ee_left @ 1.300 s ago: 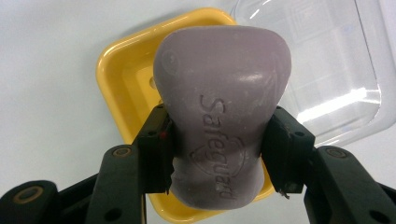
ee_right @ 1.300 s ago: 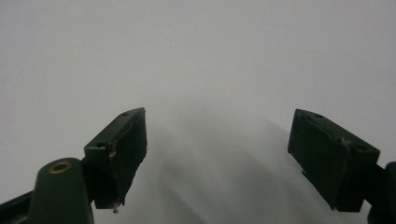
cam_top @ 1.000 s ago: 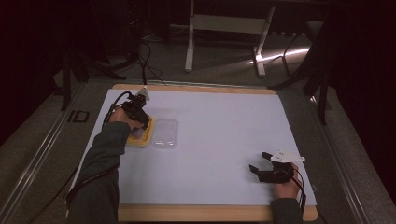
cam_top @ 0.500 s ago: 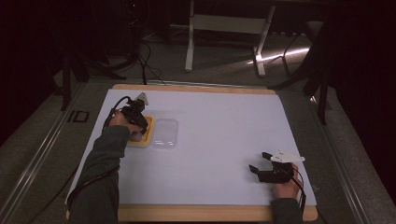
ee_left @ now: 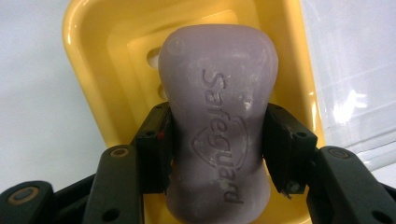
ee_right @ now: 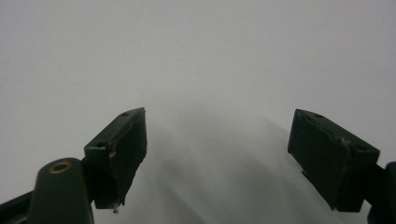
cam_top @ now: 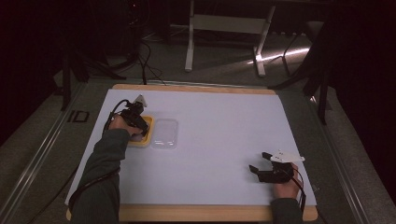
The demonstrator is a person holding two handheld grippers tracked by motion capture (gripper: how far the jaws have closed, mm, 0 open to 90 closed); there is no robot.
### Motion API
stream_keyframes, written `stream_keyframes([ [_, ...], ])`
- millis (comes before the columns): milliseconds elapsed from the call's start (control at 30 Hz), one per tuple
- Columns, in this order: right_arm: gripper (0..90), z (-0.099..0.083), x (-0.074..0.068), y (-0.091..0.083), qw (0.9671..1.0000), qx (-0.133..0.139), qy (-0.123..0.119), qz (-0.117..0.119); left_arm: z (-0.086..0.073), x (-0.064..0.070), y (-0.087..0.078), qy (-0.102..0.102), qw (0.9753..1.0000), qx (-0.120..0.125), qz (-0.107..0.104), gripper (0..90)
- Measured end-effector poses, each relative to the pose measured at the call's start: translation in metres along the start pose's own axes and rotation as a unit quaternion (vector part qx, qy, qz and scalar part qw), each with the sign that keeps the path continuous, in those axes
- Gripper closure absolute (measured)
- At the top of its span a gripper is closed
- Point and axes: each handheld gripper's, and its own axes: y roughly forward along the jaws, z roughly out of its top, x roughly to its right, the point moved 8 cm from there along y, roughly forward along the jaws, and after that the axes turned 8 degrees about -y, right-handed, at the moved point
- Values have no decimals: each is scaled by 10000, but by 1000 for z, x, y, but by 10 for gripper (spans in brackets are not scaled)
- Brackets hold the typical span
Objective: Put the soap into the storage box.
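**Soap bar pinched over its dish**

Soap bar [ee_left: 218, 121], purple and stamped Safeguard, sits clamped in the left gripper [ee_left: 217, 149] above the yellow soap dish [ee_left: 88, 60] near the tabletop's left edge. Right gripper [ee_right: 238, 154] gapes empty by the near right corner. Slick, rounded sides could squirt free under pressure.

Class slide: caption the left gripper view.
Left hand-held gripper clamps a purple soap bar over a yellow soap dish.

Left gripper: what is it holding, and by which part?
The left gripper is shut on the purple soap bar, jaws pressed on its two long sides at the narrowed middle, over the yellow soap dish.
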Motion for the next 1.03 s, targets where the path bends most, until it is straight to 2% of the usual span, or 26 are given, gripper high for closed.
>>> stream_keyframes([
  [200,193,0,0,0,10000,-2,-2,-1,2,0,-10,3,9999,138,-59,436],
  [333,193,0,0,0,10000,-2,-10,2,3,4,-16,40,9995,264,-176,411],
  [600,193,0,0,0,10000,1,-2,3,1,1,-26,78,9991,404,-112,407],
  [800,193,0,0,0,10000,-1,-4,0,-2,7,-35,385,9979,497,-142,408],
  [900,193,0,0,0,10000,-1,-9,0,-4,9,-40,475,9971,569,-198,407],
  [1033,193,0,0,0,10000,-2,-2,7,-6,12,-45,547,9951,722,-404,403],
])
